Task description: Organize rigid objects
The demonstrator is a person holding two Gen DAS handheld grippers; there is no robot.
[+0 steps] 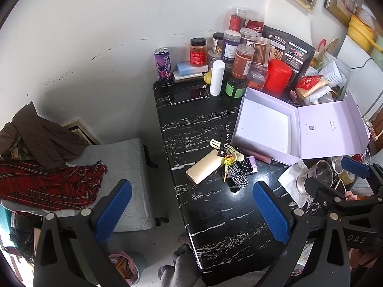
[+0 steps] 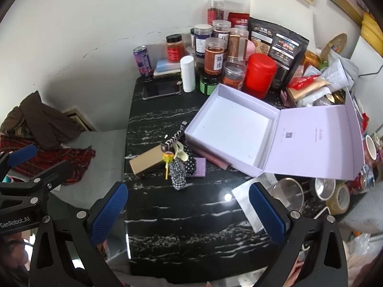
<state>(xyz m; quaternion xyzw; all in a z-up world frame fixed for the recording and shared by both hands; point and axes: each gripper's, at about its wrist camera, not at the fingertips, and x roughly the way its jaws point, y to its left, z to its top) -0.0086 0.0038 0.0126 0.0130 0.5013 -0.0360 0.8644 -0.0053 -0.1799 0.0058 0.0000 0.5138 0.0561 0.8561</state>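
An open, empty lilac box [image 1: 263, 124] [image 2: 229, 129] lies on the black marble table [image 1: 215, 215] [image 2: 186, 227], lid flat to the right. Left of it is a small pile: a gold box [image 1: 203, 168] [image 2: 146, 163], a black stick package [image 1: 225, 140] [image 2: 173, 140], a cream hair clip [image 1: 233, 151] [image 2: 180, 151], a lollipop [image 1: 227, 162] [image 2: 167, 159], checkered and dotted scrunchies [image 1: 237, 173] [image 2: 178, 174] and a purple card [image 2: 198, 167]. My left gripper [image 1: 191, 210] and right gripper [image 2: 188, 211] are open and empty, above the table's near part, short of the pile.
Jars, a red canister [image 1: 277, 76] [image 2: 259, 74], a white tube [image 2: 188, 73], a can [image 1: 164, 65], a phone [image 1: 189, 93] [image 2: 161, 91] and bags crowd the back. Glass cups [image 2: 289, 191], tape [image 2: 340, 198] and tissue sit front right. A chair with clothes [image 1: 47, 167] stands left.
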